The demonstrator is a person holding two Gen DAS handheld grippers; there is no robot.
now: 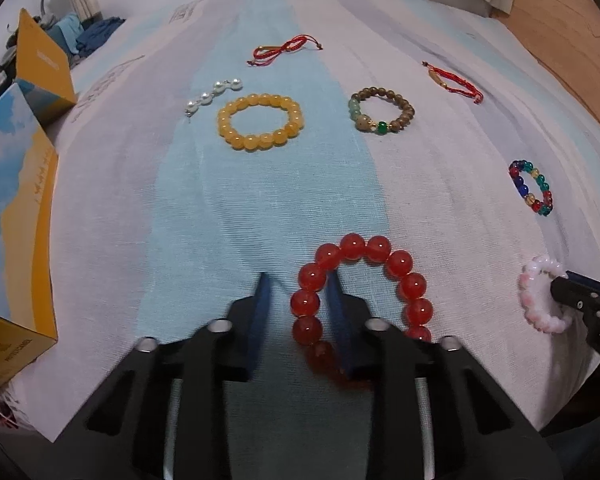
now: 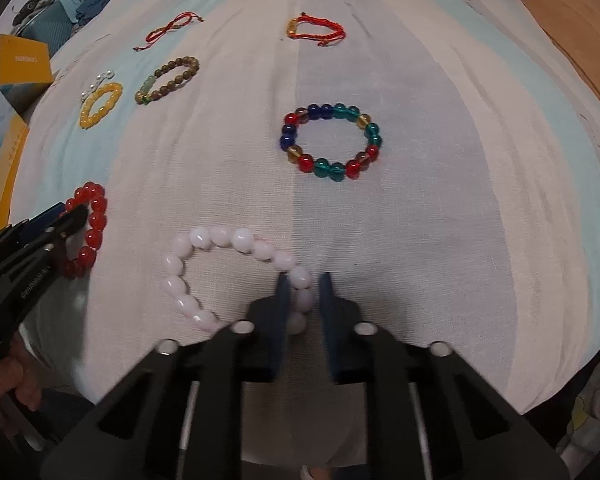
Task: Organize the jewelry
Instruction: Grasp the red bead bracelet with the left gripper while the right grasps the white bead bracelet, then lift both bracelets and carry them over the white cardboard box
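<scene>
A red bead bracelet [image 1: 412, 284] lies on the striped cloth close in front of my left gripper [image 1: 298, 280]. Its left side runs between the blue pads, one finger inside the ring and one outside, and the gripper is shut on those beads. In the right wrist view a pale pink bead bracelet [image 2: 220, 236] has its right side between the pads of my right gripper [image 2: 303, 280], which is shut on it. Each gripper also shows at the edge of the other view, the left gripper [image 2: 74, 214] on the red bracelet [image 2: 96, 216], the right gripper [image 1: 560, 284] on the pink bracelet [image 1: 534, 268].
Further out on the cloth [image 1: 260, 208] lie a yellow bead bracelet [image 1: 260, 122], a pearl string [image 1: 212, 96], a brown and green bracelet [image 1: 382, 110], a multicoloured bracelet [image 2: 332, 142] and two red cord bracelets [image 1: 284, 50] [image 1: 456, 82]. Yellow and blue boxes [image 1: 16, 208] stand at the left.
</scene>
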